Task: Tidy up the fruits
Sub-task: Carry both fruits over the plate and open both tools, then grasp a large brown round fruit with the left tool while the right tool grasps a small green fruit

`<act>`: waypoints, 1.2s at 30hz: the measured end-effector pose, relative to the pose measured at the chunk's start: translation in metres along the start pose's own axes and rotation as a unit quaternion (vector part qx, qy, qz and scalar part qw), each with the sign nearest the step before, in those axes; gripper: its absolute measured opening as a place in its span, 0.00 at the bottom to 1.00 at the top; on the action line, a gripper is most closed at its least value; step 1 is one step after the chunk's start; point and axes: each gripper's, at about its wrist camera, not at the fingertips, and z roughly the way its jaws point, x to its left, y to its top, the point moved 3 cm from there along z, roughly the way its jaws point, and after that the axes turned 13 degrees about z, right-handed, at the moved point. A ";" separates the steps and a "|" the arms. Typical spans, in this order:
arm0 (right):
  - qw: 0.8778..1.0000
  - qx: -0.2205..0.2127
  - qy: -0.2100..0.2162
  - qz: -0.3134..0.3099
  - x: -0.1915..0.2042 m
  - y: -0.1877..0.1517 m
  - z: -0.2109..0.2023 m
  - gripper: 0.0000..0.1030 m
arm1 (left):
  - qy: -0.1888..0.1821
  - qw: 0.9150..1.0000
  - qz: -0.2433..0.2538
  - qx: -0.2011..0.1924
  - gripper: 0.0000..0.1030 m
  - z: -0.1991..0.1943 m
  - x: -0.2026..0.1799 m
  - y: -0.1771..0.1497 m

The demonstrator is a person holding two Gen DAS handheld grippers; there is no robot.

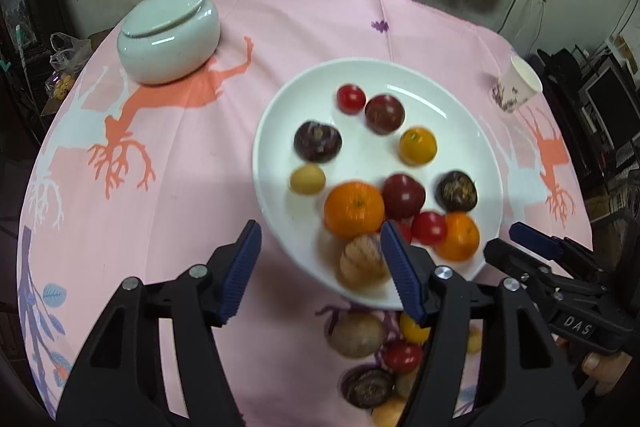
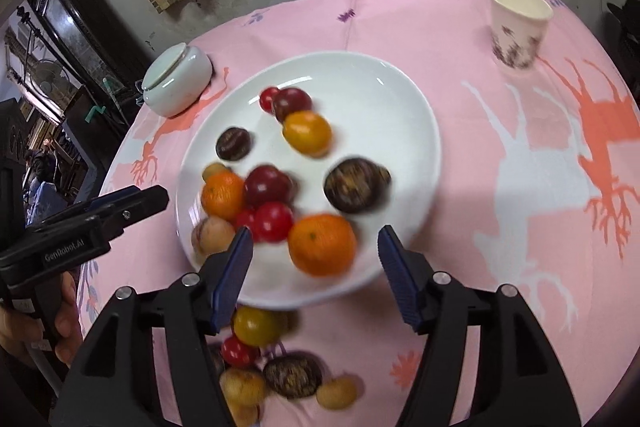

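Both of your tongs stand open with nothing pressed between them: the left tongs (image 1: 320,263) hang over the near rim of the white plate (image 1: 472,131), and the right tongs (image 2: 314,269) hover over the same rim from the other side. No earlier view is on hand, so judge them as they stand, wide and empty.

The fruit is in two lots. Most lies on the plate in the middle of the pink worktop (image 1: 168,187): a big orange (image 1: 354,210), a second orange (image 1: 460,237), dark plums (image 1: 318,141), small red tomatoes (image 1: 429,227), a yellow one (image 1: 418,145) and a pale ribbed fruit (image 1: 362,261) at the near edge. A loose heap (image 2: 276,359) sits on the cloth just nearer than the plate, partly hidden by your tongs. A lidded bowl (image 1: 168,35) stands far left, a paper cup (image 1: 516,87) far right.

These fruits are likely light, round and smooth, so expect them to roll and to squirt out of a pinch. Take each across its widest middle, with the pads level on both sides. The tomatoes and plums probably bruise or split, so close gently. The oranges are firmer and will bear more squeeze. The plate looks like glazed china: slippery and breakable, so steady it by the rim if you must move it.
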 end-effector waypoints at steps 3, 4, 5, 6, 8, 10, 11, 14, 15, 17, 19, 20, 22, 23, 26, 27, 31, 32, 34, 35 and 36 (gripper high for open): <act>1.000 0.018 -0.005 0.014 -0.012 -0.022 -0.006 0.65 | 0.003 1.000 0.005 0.012 0.67 -0.003 -0.002 -0.014; 1.000 0.023 -0.007 0.016 -0.016 -0.028 -0.009 0.65 | 0.004 1.000 0.000 0.015 0.71 -0.005 -0.002 -0.020; 0.999 0.029 -0.008 0.020 -0.019 -0.035 -0.011 0.65 | 0.002 1.000 -0.006 0.018 0.73 -0.008 -0.002 -0.025; 0.999 0.034 -0.009 0.024 -0.023 -0.042 -0.013 0.65 | 0.000 1.000 -0.012 0.020 0.75 -0.010 -0.002 -0.030; 0.998 0.046 -0.009 0.031 -0.030 -0.056 -0.018 0.65 | -0.008 0.999 -0.017 0.027 0.77 -0.015 -0.006 -0.044; 0.998 0.051 -0.014 0.033 -0.035 -0.068 -0.023 0.65 | -0.010 0.999 -0.008 0.038 0.80 -0.018 -0.013 -0.057; 0.998 0.051 -0.016 0.034 -0.036 -0.072 -0.025 0.65 | -0.009 0.999 0.000 0.042 0.79 -0.021 -0.017 -0.065; 0.998 0.053 -0.021 0.037 -0.040 -0.083 -0.032 0.65 | -0.006 0.999 0.011 0.050 0.80 -0.026 -0.026 -0.083; 0.998 0.054 -0.021 0.038 -0.042 -0.086 -0.034 0.65 | -0.008 0.998 0.009 0.054 0.81 -0.028 -0.029 -0.090; 0.997 0.059 -0.020 0.041 -0.044 -0.093 -0.037 0.65 | -0.014 0.998 0.007 0.061 0.81 -0.030 -0.034 -0.101; 0.997 0.062 -0.020 0.042 -0.047 -0.098 -0.040 0.65 | -0.017 0.997 0.011 0.071 0.81 -0.031 -0.042 -0.113; 0.997 0.063 -0.020 0.043 -0.048 -0.101 -0.041 0.65 | -0.019 0.997 0.015 0.078 0.81 -0.030 -0.046 -0.118; 0.997 0.066 -0.019 0.045 -0.048 -0.106 -0.044 0.65 | -0.023 0.995 0.023 0.092 0.81 -0.029 -0.055 -0.128; 0.997 0.065 -0.019 0.045 -0.049 -0.108 -0.045 0.65 | -0.027 0.995 0.023 0.097 0.81 -0.028 -0.058 -0.132; 0.997 0.065 -0.019 0.047 -0.052 -0.114 -0.049 0.65 | -0.034 0.993 0.014 0.109 0.81 -0.025 -0.066 -0.142; 0.997 0.065 -0.020 0.048 -0.053 -0.116 -0.050 0.65 | -0.033 0.993 0.012 0.110 0.81 -0.024 -0.068 -0.144; 0.996 0.068 -0.023 0.052 -0.060 -0.124 -0.053 0.65 | -0.034 0.993 0.005 0.112 0.80 -0.018 -0.076 -0.146; 0.996 0.069 -0.024 0.053 -0.062 -0.126 -0.054 0.65 | -0.034 0.993 0.004 0.115 0.79 -0.016 -0.078 -0.147; 0.996 0.071 -0.025 0.056 -0.065 -0.130 -0.056 0.65 | -0.028 0.992 0.001 0.123 0.77 -0.010 -0.082 -0.146; 0.996 0.071 -0.025 0.057 -0.066 -0.132 -0.057 0.65 | -0.024 0.992 -0.001 0.125 0.75 -0.008 -0.083 -0.145; 0.995 0.072 -0.026 0.058 -0.068 -0.134 -0.059 0.65 | -0.024 0.991 -0.006 0.128 0.73 -0.005 -0.084 -0.145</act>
